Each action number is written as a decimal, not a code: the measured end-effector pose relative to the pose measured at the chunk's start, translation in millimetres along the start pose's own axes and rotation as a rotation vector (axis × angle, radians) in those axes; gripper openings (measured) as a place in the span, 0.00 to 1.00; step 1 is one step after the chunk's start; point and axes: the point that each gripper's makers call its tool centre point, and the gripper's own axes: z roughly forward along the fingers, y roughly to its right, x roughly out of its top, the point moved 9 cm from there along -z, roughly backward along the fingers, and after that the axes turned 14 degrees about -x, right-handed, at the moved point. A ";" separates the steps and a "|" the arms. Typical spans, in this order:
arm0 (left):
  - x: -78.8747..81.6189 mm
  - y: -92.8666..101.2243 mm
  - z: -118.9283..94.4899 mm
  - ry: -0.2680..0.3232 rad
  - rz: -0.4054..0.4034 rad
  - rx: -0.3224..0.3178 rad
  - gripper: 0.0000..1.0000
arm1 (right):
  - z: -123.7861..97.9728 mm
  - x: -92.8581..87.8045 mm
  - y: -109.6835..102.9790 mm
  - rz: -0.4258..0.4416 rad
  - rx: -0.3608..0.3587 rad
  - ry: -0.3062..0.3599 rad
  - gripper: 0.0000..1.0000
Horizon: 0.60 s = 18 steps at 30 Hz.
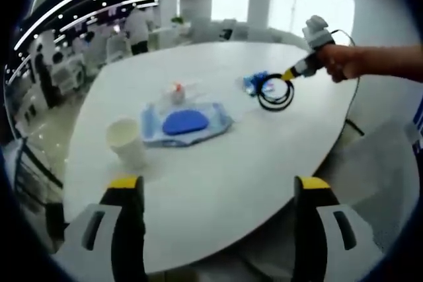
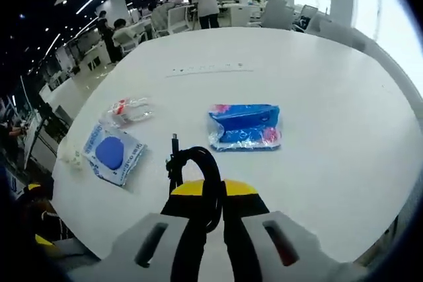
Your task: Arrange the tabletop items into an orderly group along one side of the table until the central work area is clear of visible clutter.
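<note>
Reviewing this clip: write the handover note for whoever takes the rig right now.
Right tongs: shut on the coiled black cable, held over the white table; in the left gripper view they show at the far edge, cable hanging.
Left tongs: open, holding nothing, near the table edge.
Things: blue packet mid-table, blue-disc pouch, clear wrapper with red, white cup.
Done: cable picked up. Left: set the cable down along one side, then move the rest beside it; they are spread apart.
</note>
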 end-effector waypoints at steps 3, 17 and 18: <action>-0.3 -0.1 0.0 -0.004 0.001 0.001 0.91 | 11.0 -3.7 1.0 -0.010 -0.007 -0.029 0.06; -1.7 -1.3 1.1 -0.014 -0.007 0.009 0.91 | 25.2 -6.8 6.3 -0.063 -0.049 -0.083 0.06; -1.8 -1.6 0.9 -0.014 -0.009 0.011 0.91 | 26.2 -7.6 5.7 -0.083 -0.058 -0.086 0.06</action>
